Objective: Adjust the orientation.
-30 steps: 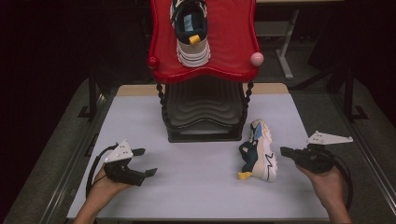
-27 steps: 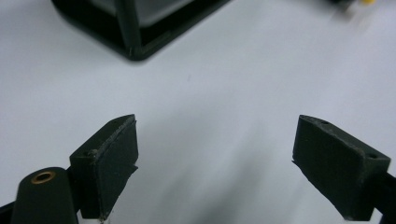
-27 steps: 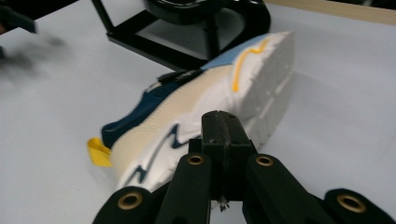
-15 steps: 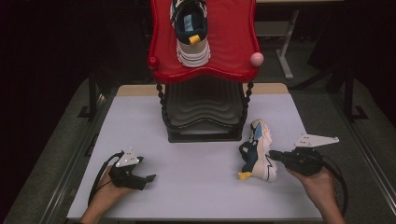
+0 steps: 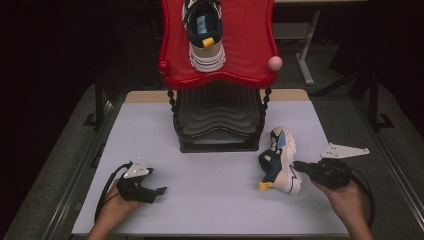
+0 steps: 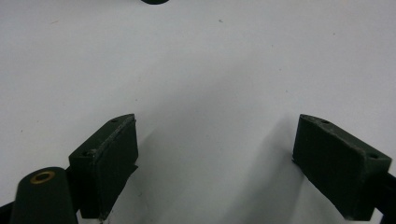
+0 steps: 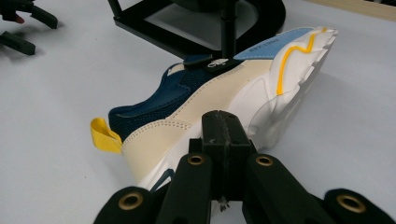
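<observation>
My left gripper rests low over the white table near its front-left corner, jaws spread wide with bare tabletop between them. My right gripper has its jaws pressed together, their tips just beside the cream sole of the sneaker lying on its side right of the black stand. A second sneaker sits on the red tray above.

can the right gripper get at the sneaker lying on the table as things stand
Probably yes. The right gripper is right at the heel end of the sneaker, which lies on its side, with nothing between them. But its jaws are shut, so it would need to open first.
</observation>
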Motion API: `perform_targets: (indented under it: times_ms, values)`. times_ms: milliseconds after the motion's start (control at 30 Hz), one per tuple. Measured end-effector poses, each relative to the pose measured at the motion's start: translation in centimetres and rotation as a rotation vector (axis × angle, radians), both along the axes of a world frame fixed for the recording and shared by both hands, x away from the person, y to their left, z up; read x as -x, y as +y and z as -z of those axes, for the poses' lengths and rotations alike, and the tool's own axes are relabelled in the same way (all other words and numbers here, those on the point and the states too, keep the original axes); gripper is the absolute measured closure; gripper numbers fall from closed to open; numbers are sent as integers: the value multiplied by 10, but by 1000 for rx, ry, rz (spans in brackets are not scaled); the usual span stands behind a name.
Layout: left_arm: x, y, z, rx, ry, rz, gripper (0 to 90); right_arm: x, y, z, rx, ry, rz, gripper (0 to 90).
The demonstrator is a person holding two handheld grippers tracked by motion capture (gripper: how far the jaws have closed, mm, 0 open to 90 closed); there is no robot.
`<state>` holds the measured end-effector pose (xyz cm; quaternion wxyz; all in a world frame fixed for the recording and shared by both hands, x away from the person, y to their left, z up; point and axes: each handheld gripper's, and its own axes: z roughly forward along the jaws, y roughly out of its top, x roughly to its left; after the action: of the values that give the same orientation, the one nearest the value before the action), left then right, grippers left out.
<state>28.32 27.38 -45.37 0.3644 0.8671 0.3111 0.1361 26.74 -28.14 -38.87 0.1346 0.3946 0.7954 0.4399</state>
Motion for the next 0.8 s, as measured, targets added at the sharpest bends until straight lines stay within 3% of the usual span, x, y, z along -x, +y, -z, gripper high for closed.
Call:
perform_targets:
  times_ms: [467,700,800]
  values:
    - [0,0,0,3,1,0,137,6,-26,4,24,0,85,897]
    - [0,0,0,5,1,-1,137,7,-45,15,34,37,149,897]
    - [0,0,0,4,3,-1,136,6,-54,24,40,78,179,897]
